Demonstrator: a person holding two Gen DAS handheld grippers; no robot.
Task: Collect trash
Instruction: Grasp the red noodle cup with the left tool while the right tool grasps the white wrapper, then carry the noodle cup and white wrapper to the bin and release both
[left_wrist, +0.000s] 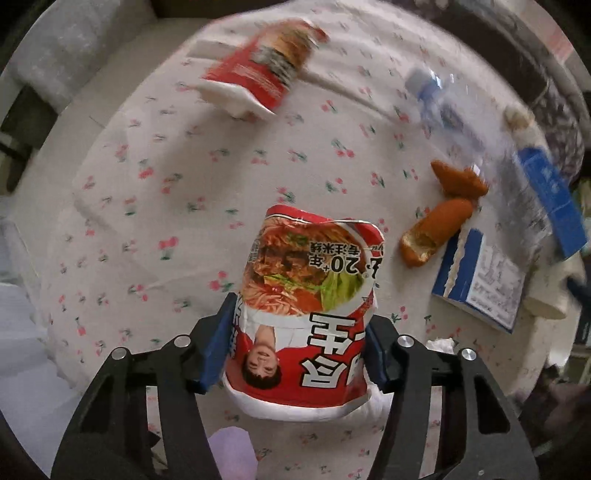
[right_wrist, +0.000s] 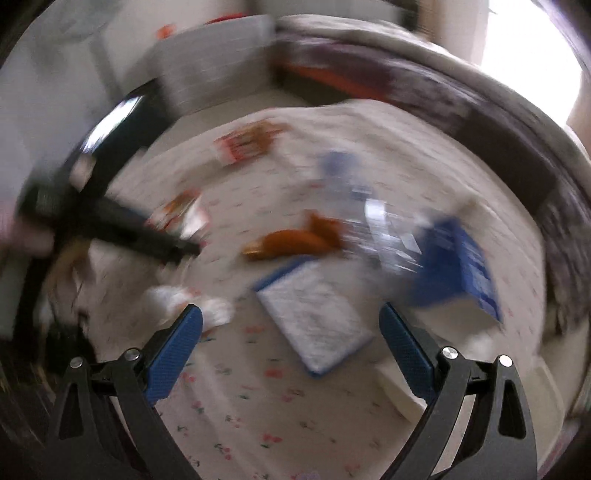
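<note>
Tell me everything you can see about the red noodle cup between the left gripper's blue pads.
The red paper noodle cup is crushed, its wall creased and its top rim torn. It carries a noodle photo, a printed portrait and large white characters above a white base. It lies lengthwise on the floral tablecloth, base towards the camera. The left gripper brackets it, both blue pads pressed against its sides. Nothing else touches it.

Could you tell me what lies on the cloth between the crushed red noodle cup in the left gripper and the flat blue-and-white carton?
In the left wrist view, a torn orange-brown bread roll lies between the crushed red noodle cup and the flat blue-and-white carton, on the cherry-print cloth.
</note>
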